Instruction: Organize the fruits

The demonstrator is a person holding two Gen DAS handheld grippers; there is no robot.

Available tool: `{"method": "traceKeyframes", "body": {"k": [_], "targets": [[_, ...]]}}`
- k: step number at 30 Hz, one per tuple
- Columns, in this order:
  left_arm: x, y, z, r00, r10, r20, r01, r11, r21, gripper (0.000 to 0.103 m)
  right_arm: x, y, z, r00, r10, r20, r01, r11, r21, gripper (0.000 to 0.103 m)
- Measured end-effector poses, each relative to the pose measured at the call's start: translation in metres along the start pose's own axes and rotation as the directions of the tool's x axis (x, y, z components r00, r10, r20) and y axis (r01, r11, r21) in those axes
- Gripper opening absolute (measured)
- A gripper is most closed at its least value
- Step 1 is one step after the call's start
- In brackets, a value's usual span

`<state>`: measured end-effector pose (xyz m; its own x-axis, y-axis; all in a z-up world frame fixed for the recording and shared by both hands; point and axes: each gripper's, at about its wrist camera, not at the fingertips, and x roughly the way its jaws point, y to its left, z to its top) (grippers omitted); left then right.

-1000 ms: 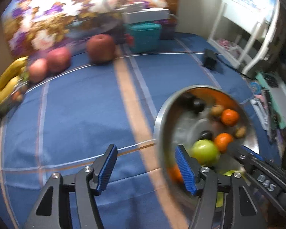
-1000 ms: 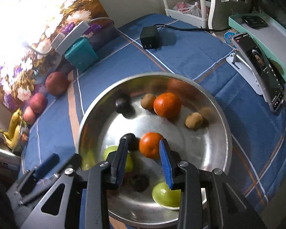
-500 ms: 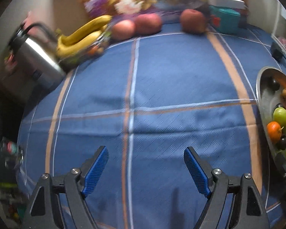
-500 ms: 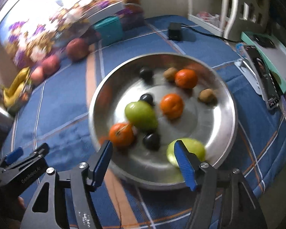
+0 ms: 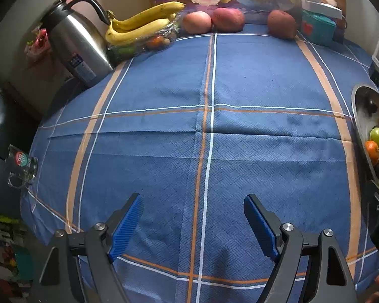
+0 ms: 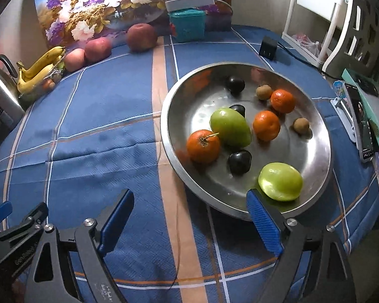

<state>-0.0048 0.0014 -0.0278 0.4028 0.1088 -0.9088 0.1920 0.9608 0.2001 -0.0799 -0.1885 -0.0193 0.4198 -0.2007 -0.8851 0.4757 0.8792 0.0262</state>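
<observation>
Right gripper [image 6: 189,217] is seen nearest the lens, its jaws opening wide over bare blue cloth, nothing between them; the right blue pad [image 6: 264,223] overlaps the near rim of the steel bowl [image 6: 171,149] in the picture, though contact cannot be told. Left gripper [image 5: 193,223] is likewise spread wide and empty above the plaid tablecloth [image 5: 240,80].

Inside the bowl, near to far, are noted: a green fruit [image 6: 280,181] close to the near rim; a dark plum [image 6: 239,162]; a stemmed orange [image 6: 203,146] touching a second, larger green fruit [image 6: 230,127]; another orange [image 6: 266,125]; a small brown fruit [image 6: 301,125]; a dark fruit partly hidden behind the larger green one; a third orange [image 6: 283,101] just beside a second brown fruit [image 6: 263,92]; a dark plum [image 6: 236,84] at the far side.

From the left wrist view only the bowl's edge is caught at the right margin, well apart from that gripper.

Farther back, along the flowered panel [image 6: 101,7], three red apples [image 5: 227,19] are lined up, with a bunch of bananas [image 5: 141,24] over a wrapped tray of small fruit, and a steel kettle [image 5: 75,43] to their left. A teal box [image 6: 188,25] is set at the back, a black charger [image 6: 267,48] to its right.
</observation>
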Motion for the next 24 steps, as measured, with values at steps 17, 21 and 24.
{"method": "traceKeyframes", "body": {"k": [17, 21, 24], "targets": [[0.013, 0.005, 0.005, 0.997, -0.046, -0.060, 0.044, 0.998, -0.035, 0.084, 0.004, 0.000, -0.001, 1.000, -0.007, -0.018, 0.006, 1.000, -0.006, 0.090], [0.015, 0.005, 0.005, 0.996, -0.054, -0.070, 0.052, 0.998, -0.038, 0.084, 0.005, 0.002, 0.000, 1.000, -0.013, -0.025, 0.012, 1.000, -0.016, 0.090], [0.018, 0.007, 0.006, 0.996, -0.055, -0.072, 0.052, 0.998, -0.039, 0.085, 0.008, 0.002, -0.001, 0.999, -0.007, -0.039, 0.006, 1.000, -0.019, 0.090]]}}
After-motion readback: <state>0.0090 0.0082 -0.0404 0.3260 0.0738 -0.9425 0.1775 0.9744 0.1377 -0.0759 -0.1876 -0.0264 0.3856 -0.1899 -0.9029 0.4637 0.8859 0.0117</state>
